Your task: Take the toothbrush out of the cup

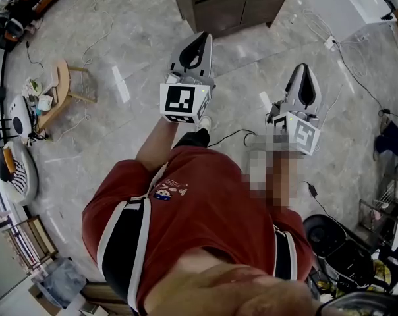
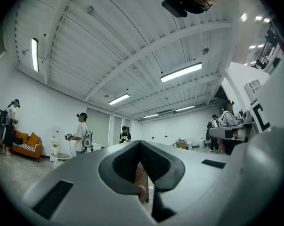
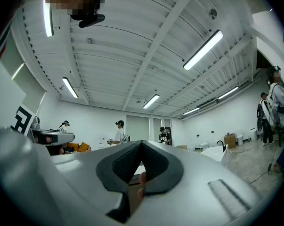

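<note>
Head view: the person stands on a grey tiled floor (image 1: 120,78), red shirt (image 1: 186,209) filling the lower frame. Both tools are held out in front, over the floor. The left gripper (image 1: 203,38) is at centre, its marker cube (image 1: 184,103) facing the camera. The right gripper (image 1: 303,68) is just beside it on the right, with its own cube (image 1: 303,133). A dark cabinet (image 1: 232,2) is at the top edge and a small wooden stool (image 1: 60,91) is at left. Cables trail across the floor.

Left gripper view: the left gripper (image 2: 140,145) aims slightly above level into a large white room. Jaws are closed together, ribbed pads meeting, nothing between them. Strip lights (image 2: 182,72) are on the ceiling and an orange sofa (image 2: 27,142) is at far left. A standing person (image 2: 81,133) is well beyond the tips.

Right gripper view: the right gripper (image 3: 142,145) is also tilted a little upward. Jaws are closed tip to tip, nothing gripped. There is a long ceiling lamp (image 3: 203,48) overhead and a person (image 3: 119,132) in the distance.

Toothbrush and cup: neither appears in any of the three views.
</note>
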`<state>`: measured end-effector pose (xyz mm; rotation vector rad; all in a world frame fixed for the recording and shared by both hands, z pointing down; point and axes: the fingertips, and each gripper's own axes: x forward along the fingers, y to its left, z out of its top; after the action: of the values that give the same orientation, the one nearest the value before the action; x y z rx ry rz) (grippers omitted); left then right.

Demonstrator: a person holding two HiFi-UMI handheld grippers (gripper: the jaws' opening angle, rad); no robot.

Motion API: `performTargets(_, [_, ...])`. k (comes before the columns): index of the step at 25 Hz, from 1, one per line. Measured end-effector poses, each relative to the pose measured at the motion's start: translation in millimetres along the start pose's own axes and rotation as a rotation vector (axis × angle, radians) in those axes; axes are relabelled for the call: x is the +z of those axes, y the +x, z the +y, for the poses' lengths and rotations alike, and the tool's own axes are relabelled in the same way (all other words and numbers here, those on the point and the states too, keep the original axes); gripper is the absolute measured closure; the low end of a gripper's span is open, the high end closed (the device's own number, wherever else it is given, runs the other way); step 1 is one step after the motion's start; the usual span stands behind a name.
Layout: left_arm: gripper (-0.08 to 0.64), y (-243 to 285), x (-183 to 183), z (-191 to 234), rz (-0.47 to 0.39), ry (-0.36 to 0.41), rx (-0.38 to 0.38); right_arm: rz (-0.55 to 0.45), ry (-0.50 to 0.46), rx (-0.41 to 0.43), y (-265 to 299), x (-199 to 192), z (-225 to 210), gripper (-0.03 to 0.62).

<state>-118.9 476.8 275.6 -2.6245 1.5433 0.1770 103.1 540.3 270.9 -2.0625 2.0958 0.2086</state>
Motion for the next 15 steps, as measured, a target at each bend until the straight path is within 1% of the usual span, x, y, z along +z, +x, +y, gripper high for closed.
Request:
performTargets(4, [0.555, 7.6, -5.5, 2.1, 0.012, 0.0, -0.006, 0.015, 0.035, -0.008, 9.2, -7.6, -2.5, 0.581])
performTargets(9, [0.555, 21.3, -19.4, 13.0, 0.036, -0.01, -0.01, 0.044, 0.043, -0.005, 25.5, -23.1, 0.9, 0.583])
performTargets(15, [0.555, 50.9, -38.5, 48.2, 0.054, -0.039, 0.011, 0.085, 0.022, 0.013, 69.6, -43.6, 15.9, 0.583])
